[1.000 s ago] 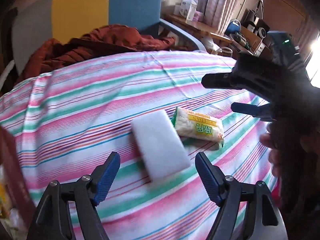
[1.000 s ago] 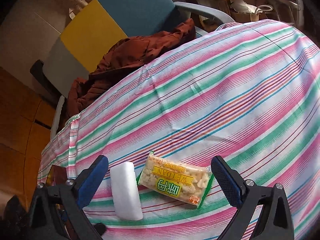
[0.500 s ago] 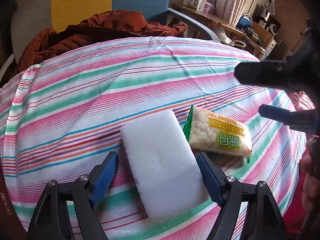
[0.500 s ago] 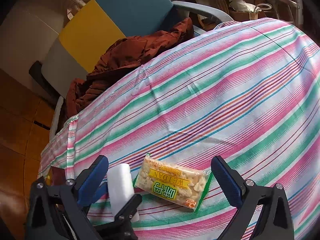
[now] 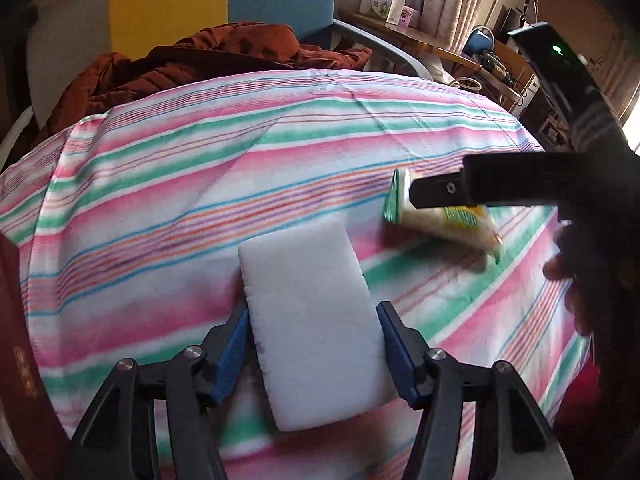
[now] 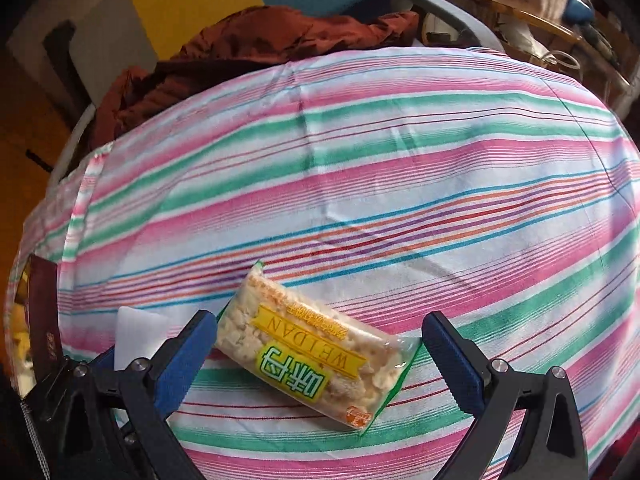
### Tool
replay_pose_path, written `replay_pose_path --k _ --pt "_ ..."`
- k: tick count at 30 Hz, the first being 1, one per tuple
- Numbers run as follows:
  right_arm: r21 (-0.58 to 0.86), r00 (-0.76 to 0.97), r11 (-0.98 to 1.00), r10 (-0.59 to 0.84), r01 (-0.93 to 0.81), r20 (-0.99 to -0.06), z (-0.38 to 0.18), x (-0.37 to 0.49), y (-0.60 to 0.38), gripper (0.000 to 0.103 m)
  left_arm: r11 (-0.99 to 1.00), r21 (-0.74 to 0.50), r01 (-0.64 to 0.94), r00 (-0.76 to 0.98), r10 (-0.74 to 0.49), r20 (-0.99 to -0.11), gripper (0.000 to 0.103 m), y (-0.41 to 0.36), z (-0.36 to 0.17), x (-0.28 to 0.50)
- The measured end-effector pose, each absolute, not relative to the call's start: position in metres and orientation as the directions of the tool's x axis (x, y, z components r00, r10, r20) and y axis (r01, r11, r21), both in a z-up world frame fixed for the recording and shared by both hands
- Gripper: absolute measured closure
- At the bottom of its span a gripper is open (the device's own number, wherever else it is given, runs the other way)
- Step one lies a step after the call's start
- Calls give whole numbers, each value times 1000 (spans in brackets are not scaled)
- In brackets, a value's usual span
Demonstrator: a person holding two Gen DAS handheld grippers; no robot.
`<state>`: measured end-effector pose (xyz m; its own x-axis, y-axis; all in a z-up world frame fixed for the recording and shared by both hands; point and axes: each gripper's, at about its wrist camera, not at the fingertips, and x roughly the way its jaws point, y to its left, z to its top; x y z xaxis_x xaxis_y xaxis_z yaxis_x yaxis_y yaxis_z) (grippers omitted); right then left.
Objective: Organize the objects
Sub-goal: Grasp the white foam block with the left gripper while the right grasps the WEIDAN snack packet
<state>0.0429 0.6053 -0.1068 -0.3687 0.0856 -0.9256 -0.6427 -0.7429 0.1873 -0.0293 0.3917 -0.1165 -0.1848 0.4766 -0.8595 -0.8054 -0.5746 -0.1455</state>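
The striped tablecloth [image 6: 400, 184] covered the whole work surface and was creased, soft underfoot for anything set on it. Beyond its far edge, at twelve o'clock in both wrist views, a rust-brown jacket [image 5: 224, 56] lay heaped on a chair.

The white foam block [image 5: 312, 320] lay flat on the cloth at six o'clock in the left wrist view. The left gripper [image 5: 314, 354] had just been closing, with the block between its jaws; the blue pads [image 5: 234, 350] stood against the block's long sides, apparently pressing. In my judgement the block is very light, soft and compressible, not fragile; the long sides near mid-length are the proper hold, with modest squeeze to avoid pinching it out of shape.

The snack packet [image 6: 312, 360] lay at six o'clock in the right wrist view, slanted between the jaws of the right gripper [image 6: 316, 358]. Those jaws stood wide apart, neither pad touching the wrapper. I judge the packet light, its film slippery and its contents brittle; it should be taken across the narrow width at the middle, gently, clear of the flimsy sealed ends.
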Motion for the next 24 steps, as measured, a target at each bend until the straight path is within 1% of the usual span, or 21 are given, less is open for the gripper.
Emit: replay_pose_path --k 2,3,7,11,15,16,18,24 --pt "207 -361 -773 31 -600 -932 -111 39 598 0 -578 -136 -804 -199 479 -855 41 377 -117 -22" --pt "196 -345 -784 26 -589 -938 -113 38 594 0 -579 -132 -804 -206 480 -853 41 368 -117 -17" --pt "120 -289 -831 51 -544 -956 -120 33 580 0 -578 -127 -806 -225 497 -838 39 350 -118 -7" --pt "78 -266 -837 83 -542 -960 -124 34 578 2 -582 -142 -801 -227 514 -827 39 347 -118 -7" --pt "22 -247 -845 131 -534 -960 -124 37 575 14 -584 -128 -801 -246 517 -820 39 347 -118 -4" --pt "20 -254 -846 138 -534 -957 -123 38 573 23 -587 -125 -800 -253 518 -817 39 347 -119 -3" --pt "19 -261 -843 145 -537 -955 -121 40 575 32 -590 -116 -799 -265 519 -812 39 346 -120 -1" --pt "19 -261 -844 144 -536 -955 -123 33 574 31 -589 -87 -804 -293 519 -803 39 346 -122 3"
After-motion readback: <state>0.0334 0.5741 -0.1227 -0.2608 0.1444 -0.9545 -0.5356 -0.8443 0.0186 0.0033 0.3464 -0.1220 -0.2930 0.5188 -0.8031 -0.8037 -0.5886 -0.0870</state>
